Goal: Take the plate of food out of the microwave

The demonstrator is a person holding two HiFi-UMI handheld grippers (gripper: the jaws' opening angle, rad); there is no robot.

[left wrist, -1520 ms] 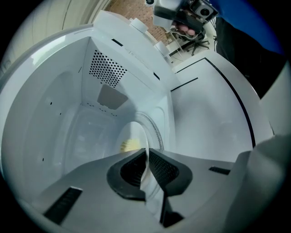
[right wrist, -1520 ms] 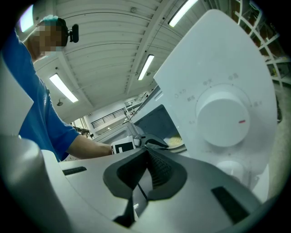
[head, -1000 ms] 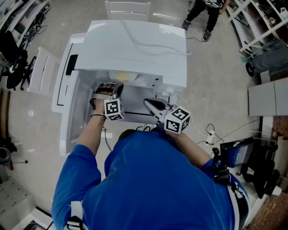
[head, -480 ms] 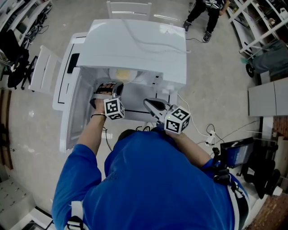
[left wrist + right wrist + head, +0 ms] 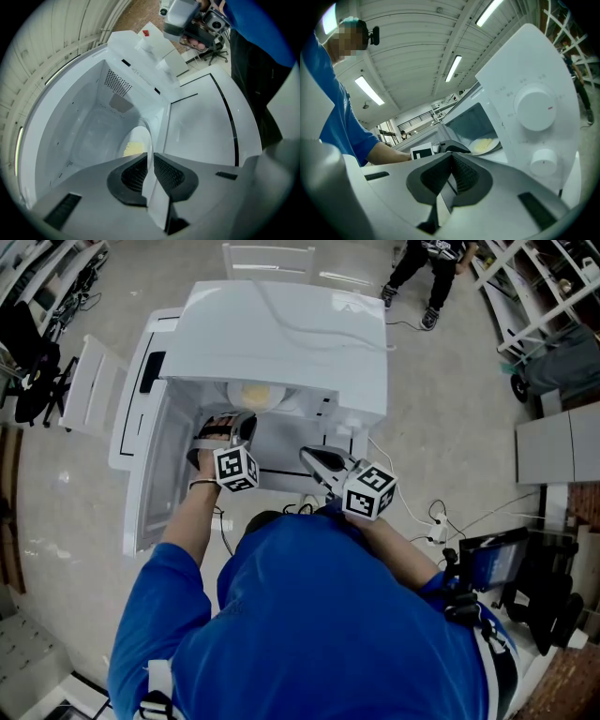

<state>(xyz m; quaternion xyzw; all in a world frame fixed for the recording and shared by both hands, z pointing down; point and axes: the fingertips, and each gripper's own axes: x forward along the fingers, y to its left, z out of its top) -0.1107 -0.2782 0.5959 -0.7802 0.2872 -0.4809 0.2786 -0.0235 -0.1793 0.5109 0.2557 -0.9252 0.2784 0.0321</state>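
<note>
Left gripper view: left tool (image 5: 152, 157) nearly closed, pinching the plate (image 5: 142, 139) rim; right tool (image 5: 451, 159) closed.

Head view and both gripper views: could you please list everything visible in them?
microwave: one, white, centre, its door open to the person's left
knobs: two, white, on the microwave's front panel
plate: one, white, inside the microwave
food: one portion, yellow, on the plate
power strip: one, white, on the floor right of the microwave
other person: one, dark clothes, beyond the microwave
shirt: one, blue, on the person holding the tongs
left tongs: one, grey, shut on the plate's rim
right tongs: one, grey, shut and empty, outside the opening
</note>
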